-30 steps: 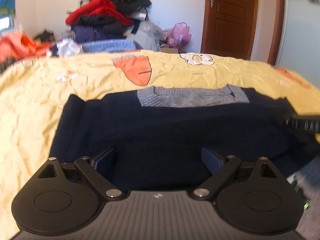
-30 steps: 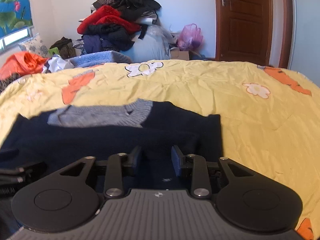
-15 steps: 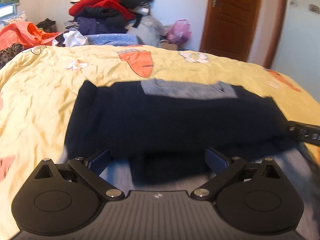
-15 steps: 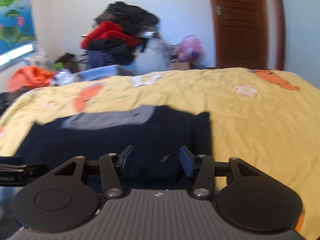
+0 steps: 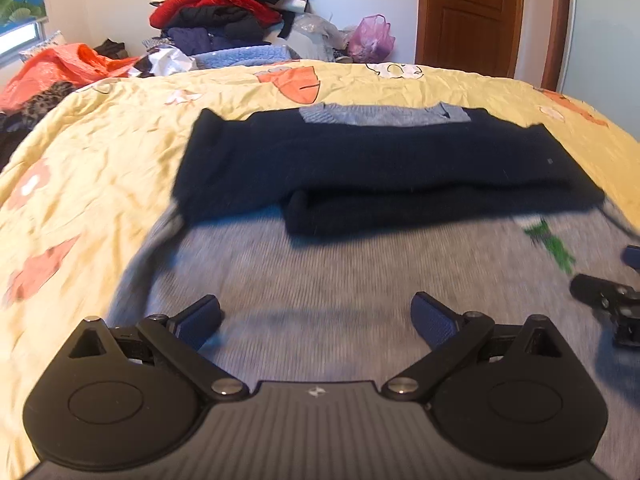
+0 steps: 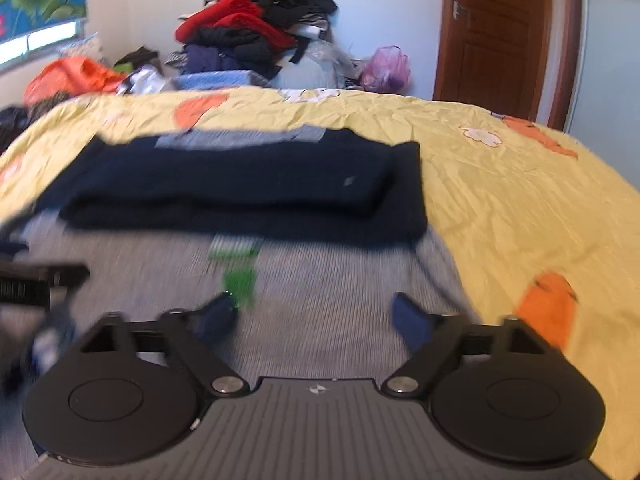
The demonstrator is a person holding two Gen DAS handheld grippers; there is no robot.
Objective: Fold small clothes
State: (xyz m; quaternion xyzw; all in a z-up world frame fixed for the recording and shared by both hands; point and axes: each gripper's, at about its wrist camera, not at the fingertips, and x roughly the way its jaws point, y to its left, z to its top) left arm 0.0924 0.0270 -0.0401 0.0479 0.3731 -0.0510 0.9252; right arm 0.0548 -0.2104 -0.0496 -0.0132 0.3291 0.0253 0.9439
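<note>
Both grippers have drawn back toward the near edge; right gripper (image 6: 314, 318) jaws have just been opening, left gripper (image 5: 316, 318) gapes, both empty. Sweater (image 5: 380, 168) lies half-folded on bedspread (image 5: 100, 152) (soft, light knit, limp): grip gray hem corners.

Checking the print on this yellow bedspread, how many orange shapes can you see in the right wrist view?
3 clear ones: far side beyond the sweater, far right edge, near right beside the gripper. Others may be hidden.

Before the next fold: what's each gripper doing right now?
Left gripper: open, holding nothing, over the grey sweater.
Right gripper: open, jaws just opened, nothing between them.
</note>
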